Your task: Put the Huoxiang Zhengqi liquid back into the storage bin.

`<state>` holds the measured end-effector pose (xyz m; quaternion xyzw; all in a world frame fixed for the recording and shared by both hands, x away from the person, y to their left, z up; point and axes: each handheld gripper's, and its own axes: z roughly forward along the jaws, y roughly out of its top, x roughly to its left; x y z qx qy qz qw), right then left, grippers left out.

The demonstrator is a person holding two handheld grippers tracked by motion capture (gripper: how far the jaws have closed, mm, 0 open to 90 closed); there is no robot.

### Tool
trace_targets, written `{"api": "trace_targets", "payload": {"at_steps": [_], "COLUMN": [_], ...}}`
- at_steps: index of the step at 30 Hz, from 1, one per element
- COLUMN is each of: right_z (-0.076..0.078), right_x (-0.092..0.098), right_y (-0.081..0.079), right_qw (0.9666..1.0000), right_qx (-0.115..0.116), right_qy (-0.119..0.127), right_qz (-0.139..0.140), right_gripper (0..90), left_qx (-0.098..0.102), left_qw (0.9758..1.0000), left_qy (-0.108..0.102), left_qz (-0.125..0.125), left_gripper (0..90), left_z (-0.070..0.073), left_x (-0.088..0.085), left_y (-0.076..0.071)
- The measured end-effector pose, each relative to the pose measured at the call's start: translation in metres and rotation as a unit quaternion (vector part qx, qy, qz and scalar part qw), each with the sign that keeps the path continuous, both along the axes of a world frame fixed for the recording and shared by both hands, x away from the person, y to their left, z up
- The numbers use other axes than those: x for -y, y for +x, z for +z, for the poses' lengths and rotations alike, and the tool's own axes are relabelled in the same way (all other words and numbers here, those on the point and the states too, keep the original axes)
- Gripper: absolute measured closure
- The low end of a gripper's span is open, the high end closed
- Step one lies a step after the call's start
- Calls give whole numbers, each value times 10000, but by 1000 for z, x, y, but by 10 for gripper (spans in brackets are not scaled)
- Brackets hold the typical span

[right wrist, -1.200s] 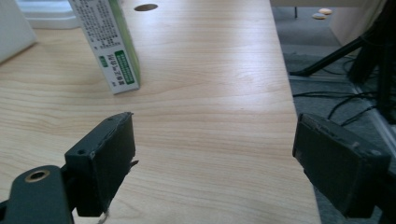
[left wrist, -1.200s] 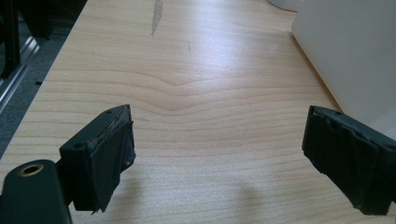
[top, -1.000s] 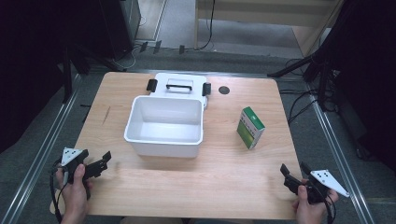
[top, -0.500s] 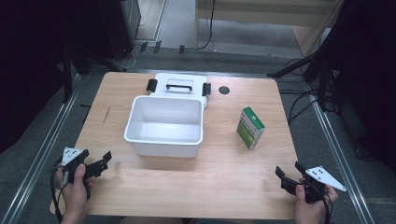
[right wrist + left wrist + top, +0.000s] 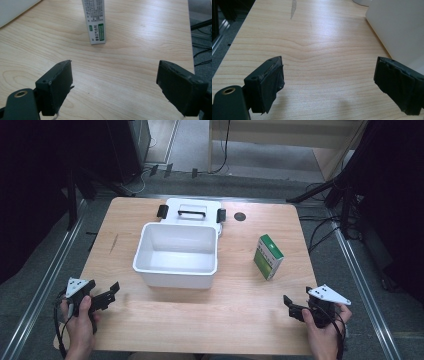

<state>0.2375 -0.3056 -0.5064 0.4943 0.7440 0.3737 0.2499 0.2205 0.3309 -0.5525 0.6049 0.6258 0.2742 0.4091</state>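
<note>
Green-and-white carton (image 5: 268, 256) stands upright on table (image 5: 240, 315), right of white bin (image 5: 177, 254). R gripper (image 5: 294, 307), jaws just opening, spread, nothing between, faces it straight ahead, nearer. L gripper (image 5: 109, 295) spread, empty, far side.

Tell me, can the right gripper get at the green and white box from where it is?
Probably yes: the right gripper is open and only bare table lies between it and the upright box.
</note>
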Motion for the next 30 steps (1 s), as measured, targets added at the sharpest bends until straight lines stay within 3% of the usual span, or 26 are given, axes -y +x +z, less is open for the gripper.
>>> {"api": "trace_targets", "payload": {"at_steps": [5,9,10,11,12,14,18,21,23,24,25,26,27,28,29,30], "right_z": [5,13,13,18,18,26,34,45,50,50,55,55,60,60,63,66], "right_x": [-6,-7,-7,-6,-6,-4,-4,-11,-17,-17,-22,-22,-27,-27,-32,-34], "right_y": [11,22,22,25,25,31,37,45,49,49,53,53,58,58,63,65], "right_qw": [9990,9958,9958,9939,9939,9908,9875,9814,9775,9775,9734,9734,9702,9702,9665,9652], "right_qx": [-434,-877,-877,-1030,-1030,-1275,-1487,-1803,-1960,-1960,-2117,-2117,-2231,-2231,-2361,-2392], "right_qy": [-143,-245,-245,-372,-372,-421,-492,-659,-763,-763,-858,-858,-935,-935,-1004,-1044], "right_qz": [-9,-107,-107,-157,-157,-160,-145,-92,-173,-173,-186,-186,-157,-157,-135,-137], "right_gripper": [140,140,140,140,140,140,140,156,213,213,219,219,215,215,215,216], "left_qx": [-23,-11,-15,-27,-27,-32,-36,-27,-36,-42,-41,-41,-44,-44,-40,-43], "left_qw": [10000,10000,10000,10000,10000,10000,10000,10000,10000,10000,10000,10000,10000,10000,10000,10000], "left_qy": [9,-7,-1,8,8,1,6,-11,-15,-19,-17,-17,-10,-10,-11,-16], "left_qz": [-14,-1,-9,-21,-21,-14,-17,-4,-7,-16,-15,-15,-15,-15,-15,-13], "left_gripper": [101,101,101,101,101,101,102,101,102,102,102,102,102,102,102,101], "left_z": [0,0,0,0,0,0,0,0,0,0,0,0,0,0,0,0], "left_x": [0,1,1,1,1,1,1,1,1,0,1,1,1,1,1,1], "left_y": [0,0,0,0,0,0,0,0,0,0,0,0,0,0,0,0]}}
